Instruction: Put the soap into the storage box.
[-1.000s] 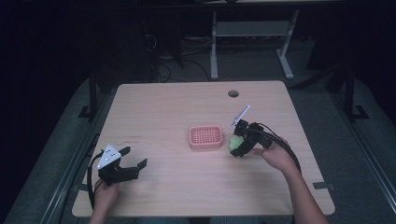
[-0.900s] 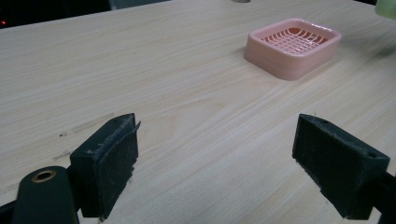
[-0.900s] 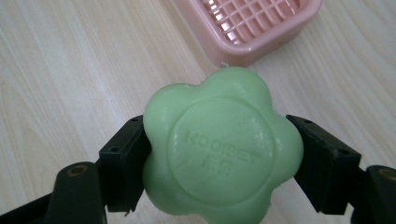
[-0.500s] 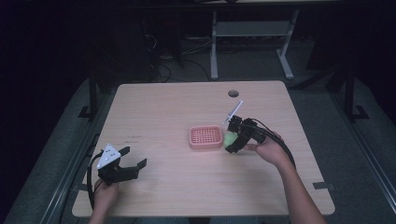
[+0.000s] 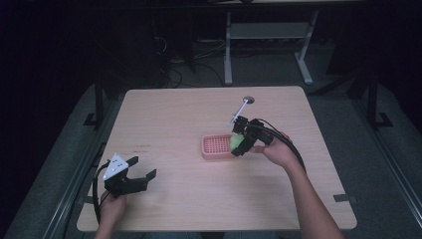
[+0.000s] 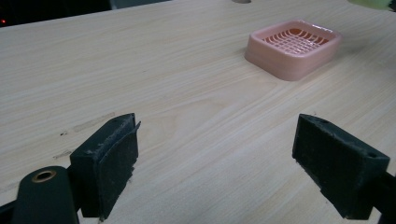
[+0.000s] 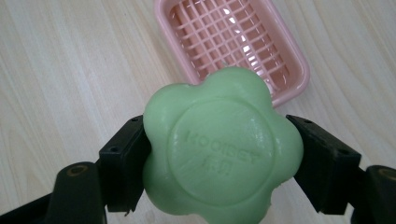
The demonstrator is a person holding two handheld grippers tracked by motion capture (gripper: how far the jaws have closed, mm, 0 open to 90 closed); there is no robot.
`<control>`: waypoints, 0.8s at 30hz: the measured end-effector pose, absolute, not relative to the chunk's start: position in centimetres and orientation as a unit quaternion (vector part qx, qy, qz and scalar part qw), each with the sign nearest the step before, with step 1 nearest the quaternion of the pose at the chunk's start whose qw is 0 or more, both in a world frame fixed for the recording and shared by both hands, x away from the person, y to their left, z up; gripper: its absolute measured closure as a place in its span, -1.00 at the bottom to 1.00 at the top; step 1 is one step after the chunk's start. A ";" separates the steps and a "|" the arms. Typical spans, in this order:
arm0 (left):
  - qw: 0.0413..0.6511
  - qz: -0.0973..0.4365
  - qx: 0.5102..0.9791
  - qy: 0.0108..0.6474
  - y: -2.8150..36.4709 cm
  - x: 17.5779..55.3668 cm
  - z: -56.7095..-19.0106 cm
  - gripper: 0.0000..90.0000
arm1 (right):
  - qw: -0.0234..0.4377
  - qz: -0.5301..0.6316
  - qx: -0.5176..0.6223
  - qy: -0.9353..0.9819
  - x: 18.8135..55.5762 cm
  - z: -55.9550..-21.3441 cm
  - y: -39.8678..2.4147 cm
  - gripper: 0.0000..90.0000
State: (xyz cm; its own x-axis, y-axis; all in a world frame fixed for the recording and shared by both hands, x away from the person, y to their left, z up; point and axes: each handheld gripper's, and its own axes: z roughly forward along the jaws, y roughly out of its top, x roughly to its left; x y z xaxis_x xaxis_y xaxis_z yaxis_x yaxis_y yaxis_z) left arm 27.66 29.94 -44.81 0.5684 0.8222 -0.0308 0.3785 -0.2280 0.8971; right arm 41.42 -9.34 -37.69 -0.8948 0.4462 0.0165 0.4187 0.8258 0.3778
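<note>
Now that the right gripper (image 5: 242, 141) has carried the green flower soap (image 7: 219, 149), pinched in its jaws, over the pink soap dish (image 5: 216, 147), dropping looks next, while the left gripper (image 5: 133, 177) waits spread on the desk (image 5: 174, 114).

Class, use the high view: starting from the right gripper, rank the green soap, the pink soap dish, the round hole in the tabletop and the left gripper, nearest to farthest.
1. Green soap: clamped in the right gripper.
2. Pink soap dish: just to its left.
3. Round hole: near the table's far edge.
4. Left gripper: open, at the near left corner.
</note>
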 end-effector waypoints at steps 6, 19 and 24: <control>0.475 0.235 0.746 0.403 30.0 27.7 -44.8 -0.69 | 0.035 0.188 0.223 0.956 42.6 -37.3 -8.1 -0.42; 0.479 0.234 0.744 0.403 30.0 27.7 -44.8 -0.69 | 0.029 0.167 0.213 0.962 44.2 -37.1 -5.2 -0.42; 0.478 0.234 0.743 0.405 30.1 27.7 -44.8 -0.69 | 0.034 0.163 0.215 0.962 44.8 -37.2 -4.4 -0.42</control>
